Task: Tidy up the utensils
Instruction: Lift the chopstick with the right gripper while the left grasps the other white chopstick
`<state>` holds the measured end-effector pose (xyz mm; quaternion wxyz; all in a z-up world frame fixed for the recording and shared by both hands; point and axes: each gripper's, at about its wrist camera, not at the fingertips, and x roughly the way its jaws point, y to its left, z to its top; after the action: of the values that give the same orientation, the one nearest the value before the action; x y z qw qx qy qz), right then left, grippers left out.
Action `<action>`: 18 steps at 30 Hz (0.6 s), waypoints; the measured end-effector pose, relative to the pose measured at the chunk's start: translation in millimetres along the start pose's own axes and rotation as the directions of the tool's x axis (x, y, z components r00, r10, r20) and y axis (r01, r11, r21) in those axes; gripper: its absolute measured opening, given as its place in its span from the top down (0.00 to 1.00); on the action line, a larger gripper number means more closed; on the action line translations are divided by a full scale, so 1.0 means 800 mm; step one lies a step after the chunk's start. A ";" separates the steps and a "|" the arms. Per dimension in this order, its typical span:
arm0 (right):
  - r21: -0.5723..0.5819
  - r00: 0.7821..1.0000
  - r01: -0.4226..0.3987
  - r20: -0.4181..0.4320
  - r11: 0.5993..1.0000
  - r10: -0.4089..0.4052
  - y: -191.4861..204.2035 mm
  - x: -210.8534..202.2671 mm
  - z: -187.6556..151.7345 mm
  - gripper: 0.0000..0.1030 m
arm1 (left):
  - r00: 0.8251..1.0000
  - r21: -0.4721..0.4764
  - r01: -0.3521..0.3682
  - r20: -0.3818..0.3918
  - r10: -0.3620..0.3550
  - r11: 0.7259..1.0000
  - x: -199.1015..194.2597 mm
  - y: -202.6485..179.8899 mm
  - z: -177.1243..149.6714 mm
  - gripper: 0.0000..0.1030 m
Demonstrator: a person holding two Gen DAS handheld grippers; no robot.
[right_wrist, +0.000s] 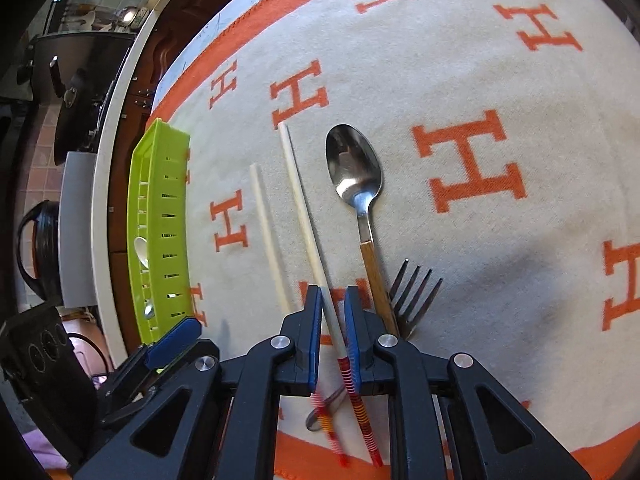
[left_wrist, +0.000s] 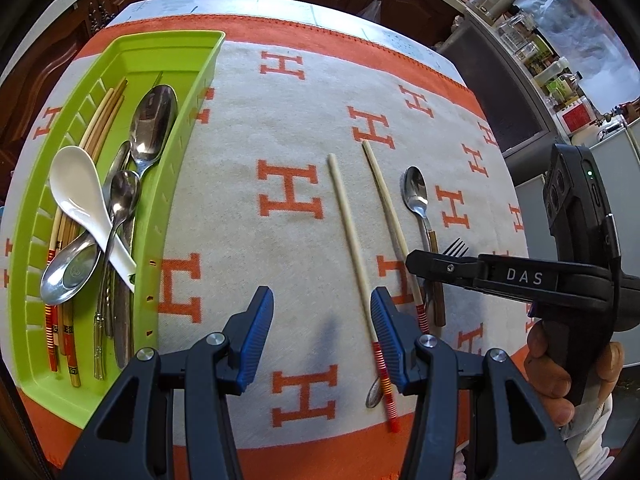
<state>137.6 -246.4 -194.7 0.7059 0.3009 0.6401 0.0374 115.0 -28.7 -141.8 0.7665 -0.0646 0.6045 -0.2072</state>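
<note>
Our right gripper (right_wrist: 333, 312) jaws straddle a chopstick (right_wrist: 300, 200), seemingly unpinched; left gripper (left_wrist: 322, 320) jaws spread above the worktop (left_wrist: 248, 128).

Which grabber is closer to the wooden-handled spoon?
Right. The right gripper straddles a chopstick right beside the spoon; the left gripper hovers open farther away, past both chopsticks.

We hold the left tongs (left_wrist: 322, 330) low over the bench, their two blue fingers (left_wrist: 256, 336) wide apart with nothing between them. We hold the right tongs (right_wrist: 333, 328) lower, pointing forward. Their blue fingers (right_wrist: 314, 336) stand close together, one on each side of a thin stick, but we cannot tell if they press it. Our right hand (left_wrist: 568, 376) wraps around the black handle.
</note>
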 end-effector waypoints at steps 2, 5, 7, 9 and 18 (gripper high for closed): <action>-0.030 1.000 0.027 -0.002 0.999 -0.027 0.006 0.001 -0.001 0.88 | 1.000 -0.005 0.001 0.000 -0.001 1.000 0.000 0.002 -0.001 0.53; -0.101 0.996 0.089 0.006 0.991 -0.089 0.024 0.004 -0.006 0.88 | 1.000 -0.012 -0.005 -0.008 0.005 1.000 0.005 0.007 -0.002 0.52; -0.167 0.987 0.160 0.019 0.973 -0.159 0.041 0.011 -0.013 0.88 | 1.000 -0.017 -0.005 -0.021 0.004 1.000 0.010 0.010 -0.003 0.52; -0.252 0.970 0.242 0.068 0.937 -0.232 0.061 0.016 -0.023 0.89 | 0.999 -0.025 -0.003 -0.032 0.002 1.000 0.014 0.013 -0.005 0.52; -0.215 0.973 0.202 0.159 0.955 -0.170 0.062 -0.013 -0.033 0.94 | 0.998 -0.023 -0.003 -0.070 0.001 1.000 0.020 0.009 -0.008 0.52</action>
<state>127.6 -200.8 -161.9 0.7790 0.1574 0.6065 0.0232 113.1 -27.9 -160.4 0.7442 -0.0655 0.6335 -0.2015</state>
